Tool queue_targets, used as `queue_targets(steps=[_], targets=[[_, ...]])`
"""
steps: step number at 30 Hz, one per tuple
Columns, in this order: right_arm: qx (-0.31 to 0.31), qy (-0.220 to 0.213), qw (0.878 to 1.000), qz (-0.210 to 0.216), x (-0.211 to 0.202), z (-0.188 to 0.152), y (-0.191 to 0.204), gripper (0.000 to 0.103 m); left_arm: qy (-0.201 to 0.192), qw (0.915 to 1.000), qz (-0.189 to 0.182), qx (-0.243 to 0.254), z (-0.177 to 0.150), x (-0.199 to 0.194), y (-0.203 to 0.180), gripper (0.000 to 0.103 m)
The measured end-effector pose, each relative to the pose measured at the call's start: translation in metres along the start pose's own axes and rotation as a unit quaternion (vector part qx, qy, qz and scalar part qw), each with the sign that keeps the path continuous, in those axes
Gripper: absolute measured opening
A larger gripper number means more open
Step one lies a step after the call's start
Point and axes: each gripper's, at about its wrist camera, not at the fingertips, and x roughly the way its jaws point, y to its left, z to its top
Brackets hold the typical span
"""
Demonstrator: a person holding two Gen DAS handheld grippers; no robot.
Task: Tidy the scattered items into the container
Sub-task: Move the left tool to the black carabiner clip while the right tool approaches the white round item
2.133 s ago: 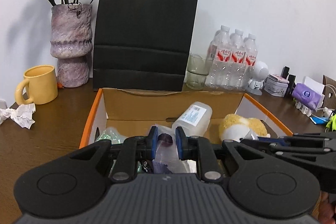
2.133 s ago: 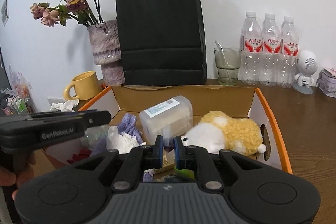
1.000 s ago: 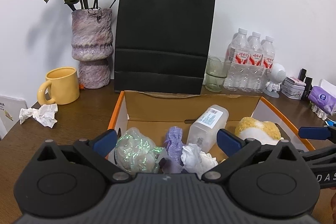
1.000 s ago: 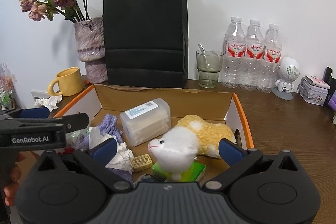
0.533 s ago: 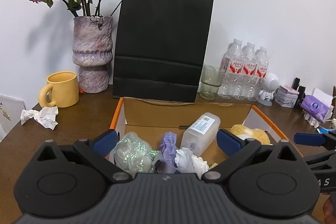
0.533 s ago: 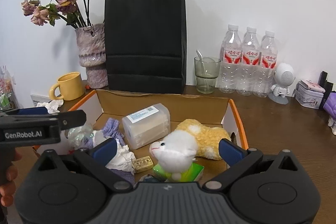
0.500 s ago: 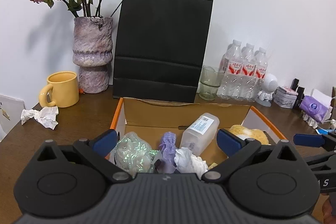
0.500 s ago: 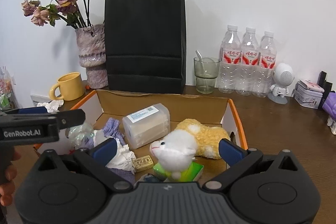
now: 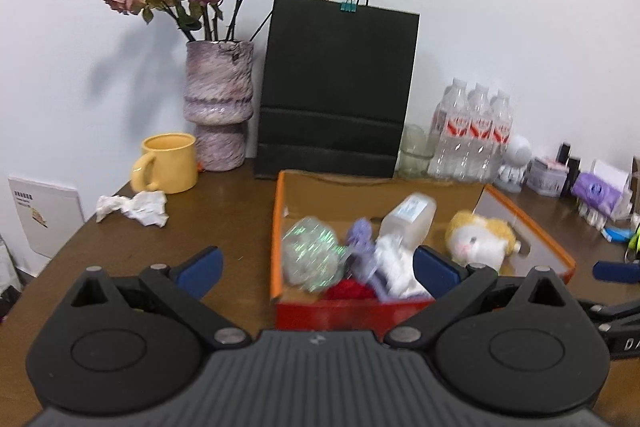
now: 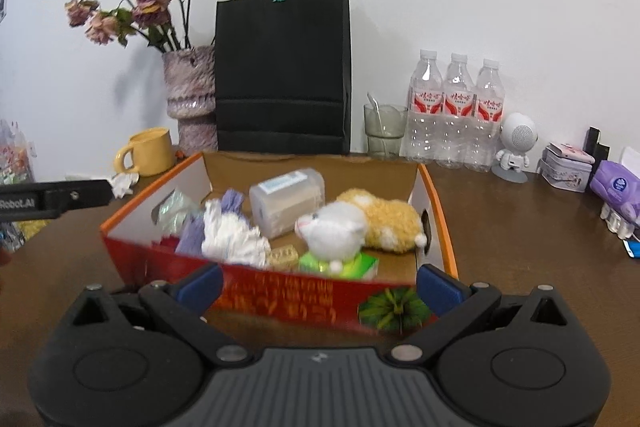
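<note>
Orange-rimmed cardboard box (image 10: pixel 434 199) on the brown surface (image 10: pixel 512 227), in front of a black paper bag (image 10: pixel 282 75). Inside: plush cat (image 10: pixel 360 221), clear plastic container (image 10: pixel 286 201), white crumpled tissue (image 10: pixel 232 237), purple cloth (image 10: pixel 232 201), iridescent wrap (image 9: pixel 312 251), green packet (image 10: pixel 360 265). Outside, beside a yellow mug (image 9: pixel 168 163): one crumpled paper (image 9: pixel 134 207). Left gripper (image 9: pixel 316 271) and right gripper (image 10: pixel 318 285) just short of the box's near wall, fingers spread wide, holding nothing.
</note>
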Motion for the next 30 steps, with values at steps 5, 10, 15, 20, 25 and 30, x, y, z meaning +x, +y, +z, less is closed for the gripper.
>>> queue_targets(steps=[5, 10, 15, 20, 25, 30], targets=[[-0.014, 0.021, 1.000, 0.006, 0.002, -0.021, 0.011, 0.101, 0.027, 0.9994, 0.010, 0.017, -0.018, -0.004, 0.016, 0.103], [-0.030, 0.038, 0.998, 0.038, 0.017, -0.030, 0.034, 0.094, 0.055, 0.9978, 0.013, 0.035, -0.038, 0.008, 0.025, 0.103], [-0.043, 0.057, 0.996, 0.057, 0.041, -0.031, 0.061, 0.074, 0.080, 0.9945, 0.001, 0.067, -0.054, 0.028, 0.025, 0.084], [-0.039, 0.068, 0.995, 0.061, 0.059, -0.029, 0.077, 0.069, 0.100, 0.9915, -0.021, 0.080, -0.062, 0.046, 0.025, 0.076], [-0.039, 0.087, 0.994, 0.059, 0.074, -0.032, 0.084, 0.058, 0.107, 0.9894, -0.043, 0.088, -0.067, 0.054, 0.025, 0.053], [-0.027, 0.081, 0.994, 0.072, 0.069, -0.034, 0.081, 0.025, 0.101, 0.9891, -0.052, 0.094, -0.069, 0.048, 0.026, 0.027]])
